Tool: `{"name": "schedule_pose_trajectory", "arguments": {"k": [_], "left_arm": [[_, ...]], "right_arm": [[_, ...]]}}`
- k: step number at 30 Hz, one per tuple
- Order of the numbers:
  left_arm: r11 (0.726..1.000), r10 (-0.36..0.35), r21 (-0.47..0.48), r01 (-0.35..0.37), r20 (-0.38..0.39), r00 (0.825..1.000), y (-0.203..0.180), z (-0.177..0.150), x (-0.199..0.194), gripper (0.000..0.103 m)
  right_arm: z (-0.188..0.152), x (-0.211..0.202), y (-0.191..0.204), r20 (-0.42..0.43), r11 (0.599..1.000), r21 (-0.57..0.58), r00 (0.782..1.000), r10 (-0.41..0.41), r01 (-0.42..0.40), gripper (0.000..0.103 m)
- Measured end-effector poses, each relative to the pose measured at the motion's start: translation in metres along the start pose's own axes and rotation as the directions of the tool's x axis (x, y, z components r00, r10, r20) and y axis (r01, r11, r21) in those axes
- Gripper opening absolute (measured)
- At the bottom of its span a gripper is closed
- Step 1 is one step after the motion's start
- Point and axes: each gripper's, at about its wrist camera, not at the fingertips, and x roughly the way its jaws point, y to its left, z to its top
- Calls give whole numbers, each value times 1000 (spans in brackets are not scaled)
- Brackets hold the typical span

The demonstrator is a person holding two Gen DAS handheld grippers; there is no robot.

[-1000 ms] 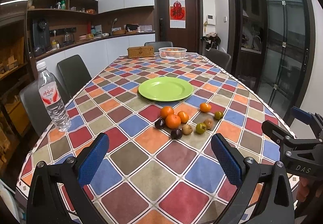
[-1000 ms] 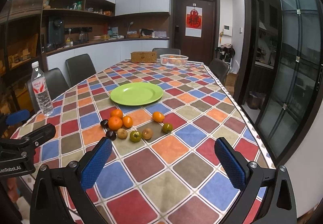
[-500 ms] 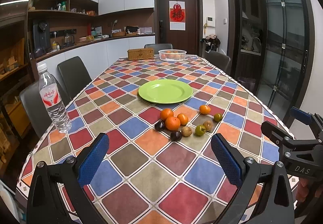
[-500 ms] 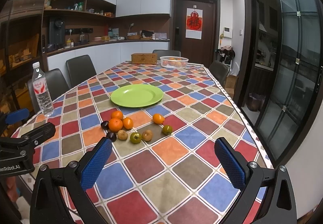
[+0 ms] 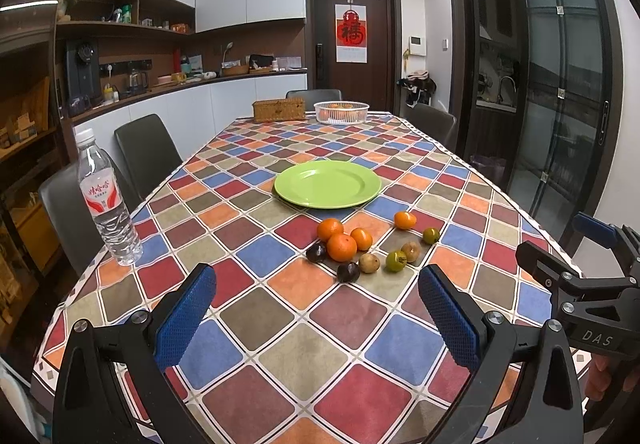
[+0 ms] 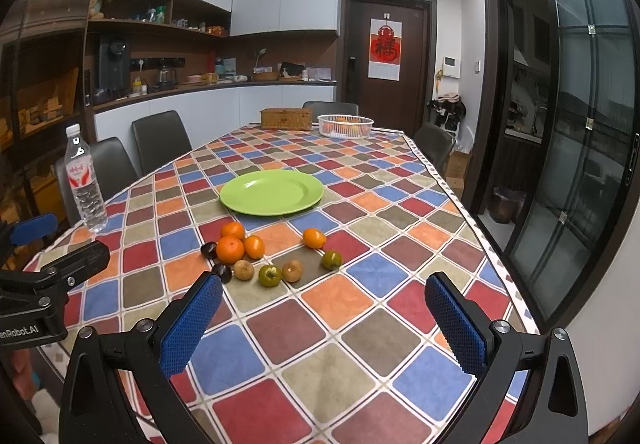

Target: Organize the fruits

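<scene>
The fruits [image 5: 360, 246] lie loose on the checkered tablecloth [image 5: 280, 348], just in front of the green plate [image 5: 327, 183]. The cluster's long axis runs left to right, roughly parallel to the plate's near rim; no fruit touches the plate. The left gripper [image 5: 318, 318] is spread wide and holds nothing. The right gripper [image 6: 324, 328] is likewise spread wide and empty. Both hover over the tablecloth, nearer the camera than the fruits.

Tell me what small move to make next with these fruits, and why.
Probably ease the right claw forward toward the green fruit: both claws are open and empty, and the green plate holds nothing while the fruit lies loose on the tablecloth.
</scene>
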Motion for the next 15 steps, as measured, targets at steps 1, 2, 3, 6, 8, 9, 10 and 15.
{"name": "schedule_pose_trajectory", "arguments": {"k": [1, 2, 3, 6, 8, 9, 10, 15], "left_arm": [[1000, 0, 0, 0, 0, 1000, 0, 0, 0, 103], [1000, 0, 0, 0, 1, 1000, 0, 1, 0, 103], [1000, 1, 0, -1, 0, 1000, 0, 0, 0, 103], [1000, 0, 0, 0, 0, 1000, 0, -1, 0, 103], [1000, 1, 0, -1, 1, 1000, 0, -1, 0, 103], [1000, 1, 0, -1, 0, 1000, 0, 0, 0, 103], [1000, 0, 0, 0, 0, 1000, 0, 0, 0, 103], [1000, -2, 0, 2, -5, 1000, -2, 2, 0, 103]], "right_arm": [[0, 0, 0, 0, 1000, 0, 1000, 0, 0, 102], [0, 0, 0, 1, 1000, 0, 1000, 0, 0, 102], [0, 0, 0, 0, 1000, 0, 1000, 1, -1, 102], [1, -1, 0, 1, 1000, -1, 1000, 0, 0, 102], [2, -1, 0, 1, 1000, -1, 1000, 1, -1, 102], [-1, 0, 1, 2, 1000, -1, 1000, 0, 0, 102], [-2, 0, 1, 2, 1000, 0, 1000, 0, 0, 102], [3, -2, 0, -2, 1000, -2, 1000, 3, -3, 102]]}}
